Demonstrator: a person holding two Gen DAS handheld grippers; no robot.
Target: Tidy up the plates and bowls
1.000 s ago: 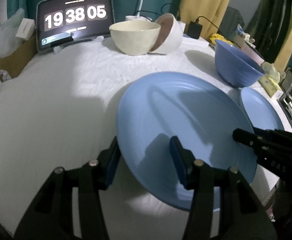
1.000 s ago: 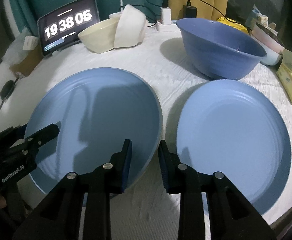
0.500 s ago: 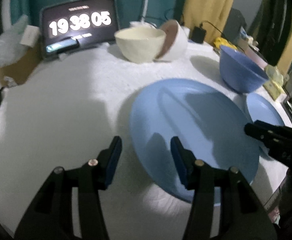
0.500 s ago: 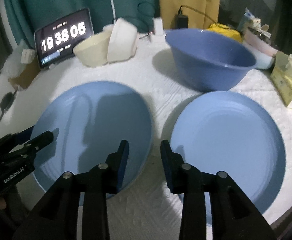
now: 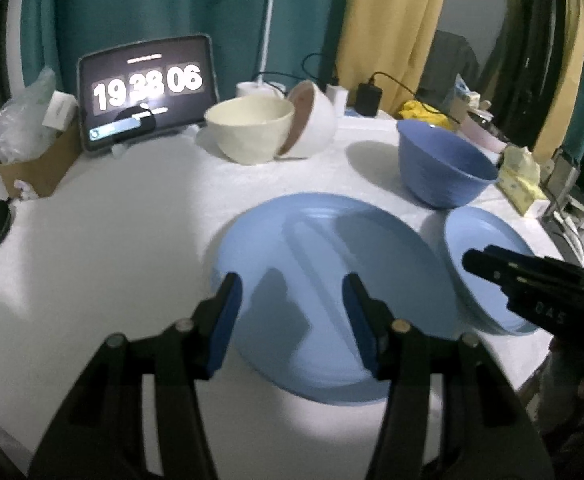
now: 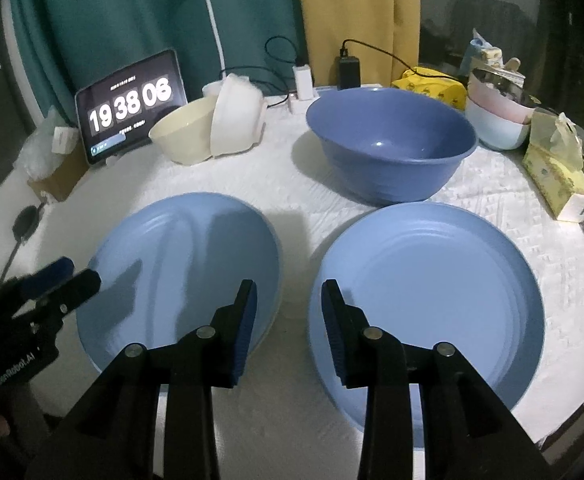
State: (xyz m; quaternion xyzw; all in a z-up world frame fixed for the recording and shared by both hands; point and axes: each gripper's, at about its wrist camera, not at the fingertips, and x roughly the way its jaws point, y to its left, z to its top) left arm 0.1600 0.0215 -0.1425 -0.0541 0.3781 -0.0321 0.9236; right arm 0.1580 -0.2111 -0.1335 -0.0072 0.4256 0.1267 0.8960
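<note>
On the white table (image 6: 276,184), two blue plates side by side.
Left plate (image 6: 188,264) and right plate (image 6: 432,300) lie flat; left gripper (image 5: 292,300) and right gripper (image 6: 288,304) hover parted, holding nothing.

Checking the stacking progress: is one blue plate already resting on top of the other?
No: the left plate and right plate lie side by side, white cloth between them.

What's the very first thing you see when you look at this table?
Two big blue plates lie side by side at the front: the left plate and the right plate. Behind the right one stands a deep blue bowl. At the back left, a glowing clock reads 19 38 06.
</note>
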